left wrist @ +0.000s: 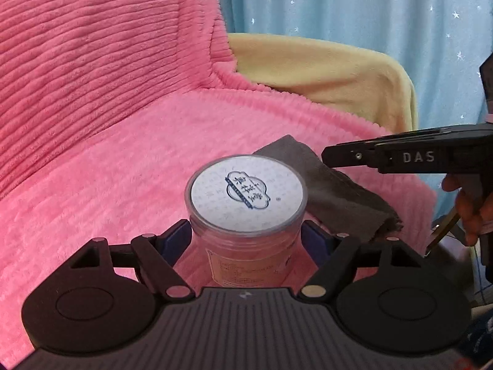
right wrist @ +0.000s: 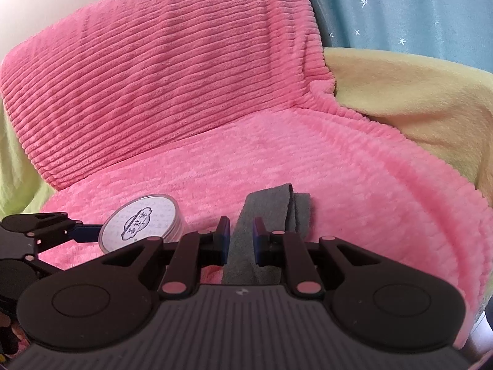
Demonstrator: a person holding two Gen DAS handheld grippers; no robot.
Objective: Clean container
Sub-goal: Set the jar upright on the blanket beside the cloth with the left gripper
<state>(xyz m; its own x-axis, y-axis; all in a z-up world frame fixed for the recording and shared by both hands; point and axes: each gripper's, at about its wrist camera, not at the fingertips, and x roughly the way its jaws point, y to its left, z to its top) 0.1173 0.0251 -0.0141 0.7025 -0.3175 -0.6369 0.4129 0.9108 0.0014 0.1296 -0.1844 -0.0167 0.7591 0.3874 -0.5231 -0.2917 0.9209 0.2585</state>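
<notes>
A clear plastic jar [left wrist: 246, 231] with a white printed lid [left wrist: 246, 191] stands upright on the pink blanket. My left gripper [left wrist: 246, 240] is shut on the jar's body just below the lid, one blue pad on each side. A grey cloth [left wrist: 339, 191] lies just right of the jar. In the left wrist view my right gripper [left wrist: 326, 155] comes in from the right above the cloth. In the right wrist view the grey cloth [right wrist: 277, 206] runs up between the pads of my right gripper [right wrist: 241, 236], which is shut on it. The jar [right wrist: 143, 222] sits to its left.
A ribbed pink blanket [left wrist: 123, 169] covers the seat and the backrest behind. A yellow blanket [left wrist: 339, 77] lies at the back right, with a blue star-print curtain [left wrist: 369, 6] beyond it. A person's hand [left wrist: 471, 212] holds the right gripper's handle at the right edge.
</notes>
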